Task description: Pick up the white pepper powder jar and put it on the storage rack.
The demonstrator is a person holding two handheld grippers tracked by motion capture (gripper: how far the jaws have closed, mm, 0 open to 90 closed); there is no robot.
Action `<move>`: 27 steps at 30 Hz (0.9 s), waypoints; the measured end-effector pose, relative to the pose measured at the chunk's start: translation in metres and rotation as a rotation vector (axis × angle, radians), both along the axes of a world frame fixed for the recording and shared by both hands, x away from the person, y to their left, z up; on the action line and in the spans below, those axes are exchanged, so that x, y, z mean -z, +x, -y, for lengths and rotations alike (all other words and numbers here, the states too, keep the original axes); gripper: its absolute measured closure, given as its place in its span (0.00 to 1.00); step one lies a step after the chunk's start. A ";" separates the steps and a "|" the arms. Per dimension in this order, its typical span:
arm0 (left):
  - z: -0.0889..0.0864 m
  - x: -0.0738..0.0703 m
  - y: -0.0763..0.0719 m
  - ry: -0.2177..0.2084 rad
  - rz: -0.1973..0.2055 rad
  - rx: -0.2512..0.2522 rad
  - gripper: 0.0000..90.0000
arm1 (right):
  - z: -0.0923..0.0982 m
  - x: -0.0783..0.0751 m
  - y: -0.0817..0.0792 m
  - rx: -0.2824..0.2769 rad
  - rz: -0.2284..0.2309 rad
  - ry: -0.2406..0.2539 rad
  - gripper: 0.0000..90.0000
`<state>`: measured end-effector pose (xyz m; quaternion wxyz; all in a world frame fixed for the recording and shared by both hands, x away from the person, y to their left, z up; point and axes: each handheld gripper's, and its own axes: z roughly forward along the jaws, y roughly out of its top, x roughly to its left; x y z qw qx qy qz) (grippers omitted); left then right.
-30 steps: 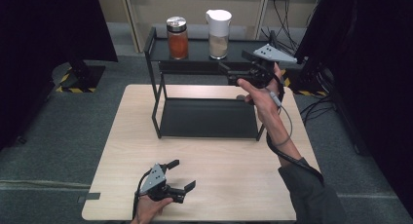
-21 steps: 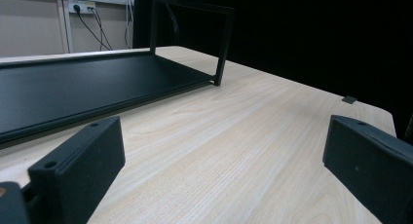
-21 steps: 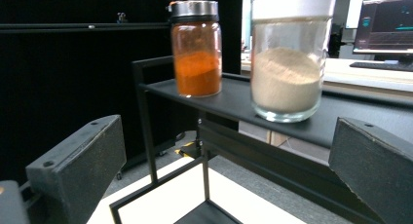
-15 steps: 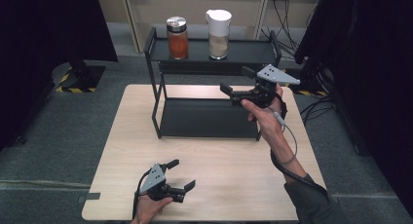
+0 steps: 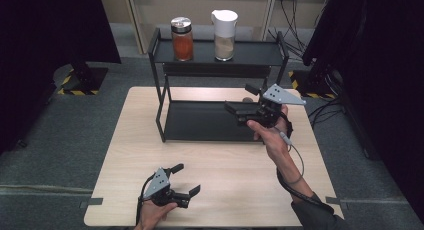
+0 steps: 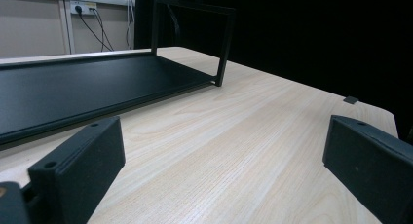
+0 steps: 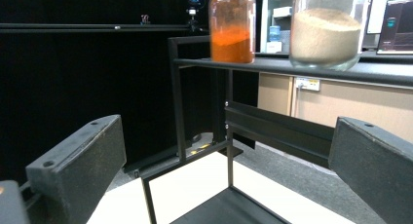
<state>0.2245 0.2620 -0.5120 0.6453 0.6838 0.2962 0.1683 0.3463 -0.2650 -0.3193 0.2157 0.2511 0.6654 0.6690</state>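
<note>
The right gripper (image 5: 241,99), jaws spread wide and empty, hangs over the right end of the black rack's (image 5: 200,121) lower shelf, pointing left. The left gripper (image 5: 186,179) rests low at the table's (image 5: 240,175) near edge, jaws likewise apart with nothing between them. On the rack's top shelf at the far side stand two jars: an orange jar (image 5: 182,38) with a metal lid on the left, and a white-lidded jar (image 5: 224,34) of pale grain just right of it, apart.
</note>
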 end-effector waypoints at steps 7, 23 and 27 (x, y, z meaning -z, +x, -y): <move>0.000 0.000 0.000 0.001 -0.001 0.000 0.01 | 0.003 0.014 -0.008 -0.002 0.004 -0.015 0.00; 0.000 0.000 0.001 0.001 -0.001 -0.002 0.01 | 0.020 0.051 -0.031 -0.004 -0.032 -0.033 0.00; 0.000 0.000 0.001 -0.002 -0.005 -0.005 0.01 | 0.024 0.058 -0.039 -0.012 -0.037 -0.019 0.00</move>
